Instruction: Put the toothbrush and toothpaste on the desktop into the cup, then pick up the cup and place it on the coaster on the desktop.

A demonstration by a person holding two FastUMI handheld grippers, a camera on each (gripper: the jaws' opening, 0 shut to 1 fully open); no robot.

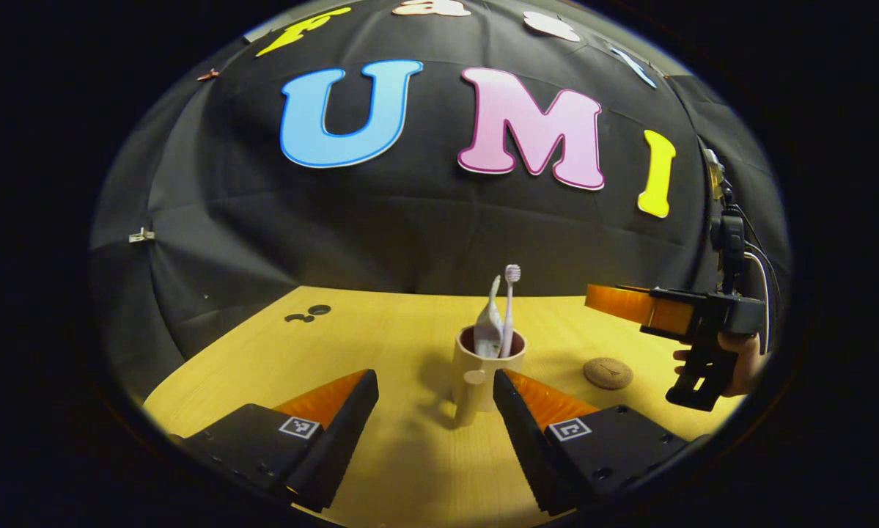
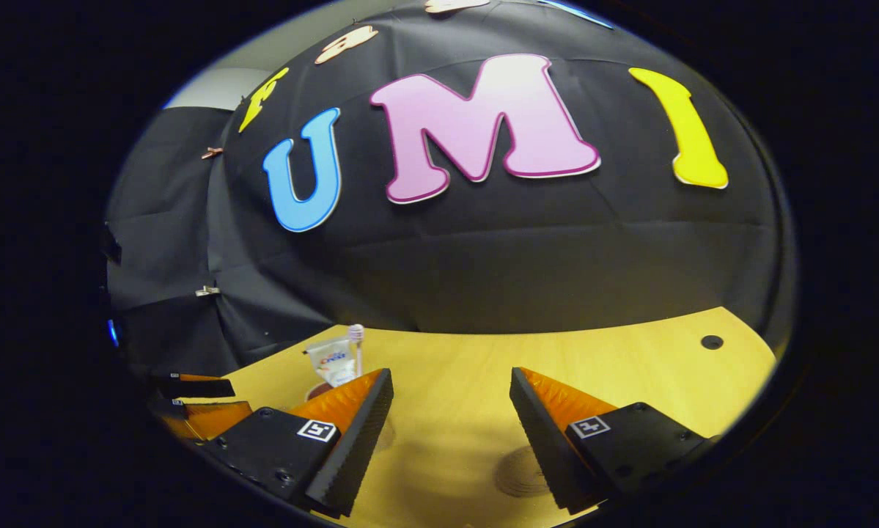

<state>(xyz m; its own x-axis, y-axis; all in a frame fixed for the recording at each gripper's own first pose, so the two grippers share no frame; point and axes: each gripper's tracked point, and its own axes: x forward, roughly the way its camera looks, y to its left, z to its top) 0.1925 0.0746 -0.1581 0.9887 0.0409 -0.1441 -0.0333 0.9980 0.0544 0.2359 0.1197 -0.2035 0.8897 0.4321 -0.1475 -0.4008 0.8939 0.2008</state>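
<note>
Cup: cup [image 1: 483, 378] stands upright on the desktop [image 1: 380, 323], just ahead of your left gripper, its handle turned toward that camera. In the right gripper view its body is mostly hidden behind your right gripper's own finger.
Toothbrush: you see the toothbrush [image 1: 510, 308] standing in the cup, bristle head up; in the right gripper view only its head [image 2: 355, 334] shows clearly.
Toothpaste: the toothpaste [image 1: 489, 323] tube stands in the same cup, just beside the brush, leaning a little; in the right gripper view you see its flat end [image 2: 333, 361].
Coaster: the round coaster [image 1: 608, 372] lies flat on the desktop, near the cup on its right side, apart from it and bare; in the right gripper view it [image 2: 523, 473] lies close below between your right gripper's fingers.
Left gripper: your left gripper [image 1: 435, 389] has its fingers spread wide, grasping nothing; the cup's handle sits in the gap ahead, and whether a tip touches the cup you cannot tell.
Right gripper: your right gripper [image 2: 450, 389] is spread apart too and carries nothing; in the left gripper view it [image 1: 615, 301] hangs above the desktop beyond the coaster, with your hand [image 1: 740, 363] around its grip.
Desktop: pale wood, with small dark holes near its far corners.
</note>
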